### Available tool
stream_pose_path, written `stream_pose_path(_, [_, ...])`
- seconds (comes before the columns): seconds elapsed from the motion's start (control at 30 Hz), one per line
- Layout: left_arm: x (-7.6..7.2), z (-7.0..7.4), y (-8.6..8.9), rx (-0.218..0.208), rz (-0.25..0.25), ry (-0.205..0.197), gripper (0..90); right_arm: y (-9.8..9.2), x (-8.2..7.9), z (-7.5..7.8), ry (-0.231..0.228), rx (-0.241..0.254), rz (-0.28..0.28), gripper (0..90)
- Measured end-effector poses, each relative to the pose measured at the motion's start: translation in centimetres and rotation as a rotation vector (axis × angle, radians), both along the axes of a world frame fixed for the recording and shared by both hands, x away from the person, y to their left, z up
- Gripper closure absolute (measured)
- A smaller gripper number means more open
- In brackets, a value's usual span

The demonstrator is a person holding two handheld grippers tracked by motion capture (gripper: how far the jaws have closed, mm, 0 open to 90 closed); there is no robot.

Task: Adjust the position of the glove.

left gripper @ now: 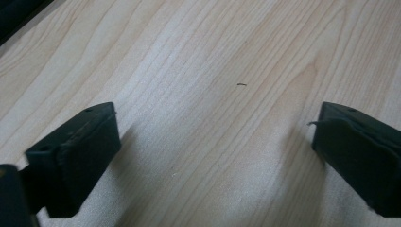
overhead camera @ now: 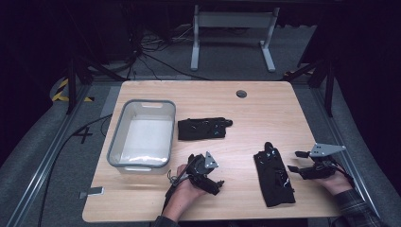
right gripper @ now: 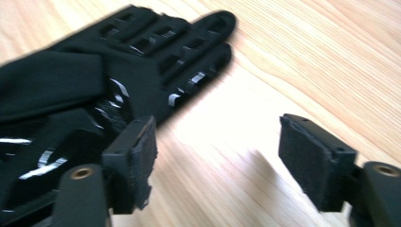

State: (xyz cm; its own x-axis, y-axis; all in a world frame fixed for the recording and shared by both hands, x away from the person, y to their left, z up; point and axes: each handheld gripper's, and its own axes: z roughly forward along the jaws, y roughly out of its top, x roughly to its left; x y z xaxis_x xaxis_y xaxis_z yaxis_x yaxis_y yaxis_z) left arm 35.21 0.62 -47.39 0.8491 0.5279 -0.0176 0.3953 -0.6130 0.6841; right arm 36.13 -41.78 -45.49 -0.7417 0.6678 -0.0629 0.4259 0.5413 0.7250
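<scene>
Two black gloves lie flat on the wooden table [overhead camera: 246, 118]. One glove [overhead camera: 204, 128] lies crosswise in the middle, and the other glove [overhead camera: 273, 177] lies lengthwise toward the front right, fingers pointing away. My right gripper [overhead camera: 296, 161] sits just right of that second glove. In the right gripper view, my right gripper [right gripper: 217, 142] is open over bare wood and the glove [right gripper: 94, 80] lies beside one jaw. My left gripper [overhead camera: 213, 183] rests near the front middle. In the left gripper view, my left gripper [left gripper: 215, 123] is open wide with nothing between its jaws.
A clear plastic bin [overhead camera: 142, 101] with a grey rim stands at the table's left side. A round cable hole [overhead camera: 241, 93] sits near the far edge. A white table frame [overhead camera: 231, 28] and cables lie on the floor beyond.
</scene>
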Motion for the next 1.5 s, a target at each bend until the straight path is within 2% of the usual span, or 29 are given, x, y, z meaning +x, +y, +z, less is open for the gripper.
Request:
stream_pose_path(0.2, [0.4,0.9,-0.1,0.028,0.009,0.021,23.2,-0.7,0.4,-0.7,0.004,0.008,-0.032,20.5])
stream_pose_path(0.33, [1.1,1.6,-0.2,0.024,0.016,0.04,46.2,-0.9,0.6,-1.0,0.016,0.024,-0.052,17.8])
stream_pose_path(0.37, [1.3,1.8,-0.2,0.027,0.02,0.046,46.2,-0.9,0.6,-1.0,0.016,0.024,-0.052,17.8])
stream_pose_path(0.4, [1.8,2.1,-0.2,0.026,0.034,0.047,58.4,-1.0,0.7,-1.0,0.027,0.031,-0.057,15.6])
stream_pose_path(0.47, [2.3,2.3,-0.2,0.026,0.052,0.063,70.1,-0.9,0.7,-1.0,0.028,0.031,-0.057,15.0])
stream_pose_path(0.53, [2.5,2.4,-0.3,0.032,0.06,0.06,80.3,-0.9,0.7,-1.1,0.027,0.032,-0.057,14.9])
stream_pose_path(0.57, [3.1,2.6,-0.5,0.061,0.083,0.055,85.6,-0.9,0.7,-1.1,0.027,0.033,-0.057,14.8])
stream_pose_path(0.6, [3.4,2.8,-0.6,0.066,0.093,0.056,89.6,-1.0,0.7,-1.1,0.026,0.033,-0.056,14.8])
stream_pose_path(0.67, [4.1,3.1,-0.8,0.08,0.109,0.053,89.8,-0.9,0.7,-1.1,0.026,0.033,-0.056,14.6])
stream_pose_path(0.87, [5.7,4.0,-1.1,0.061,0.144,0.031,89.9,-0.9,0.7,-1.1,0.023,0.029,-0.053,13.6])
stream_pose_path(1.07, [7.9,4.6,-2.3,0.081,0.17,-0.002,89.8,-0.9,0.7,-1.1,0.026,0.029,-0.05,13.1])
stream_pose_path(1.1, [8.2,4.6,-2.5,0.072,0.177,-0.005,89.9,-0.9,0.7,-1.1,0.026,0.029,-0.05,13.0])
stream_pose_path(1.23, [10.2,4.5,-3.4,0.087,0.19,-0.015,89.9,-0.8,0.7,-1.1,0.026,0.028,-0.048,12.7])
stream_pose_path(1.3, [10.9,4.3,-3.8,0.11,0.197,-0.02,89.9,-0.8,0.7,-1.1,0.027,0.028,-0.045,12.4])
stream_pose_path(1.37, [11.6,4.1,-3.9,0.105,0.209,-0.02,89.8,-0.8,0.8,-1.1,0.027,0.027,-0.042,12.2])
stream_pose_path(1.43, [12.1,3.8,-3.9,0.128,0.217,-0.031,89.8,-0.8,0.8,-1.1,0.028,0.026,-0.039,12.1])
stream_pose_path(1.5, [12.8,3.3,-3.7,0.146,0.23,-0.019,89.8,-0.8,0.8,-1.1,0.028,0.025,-0.038,12.1])
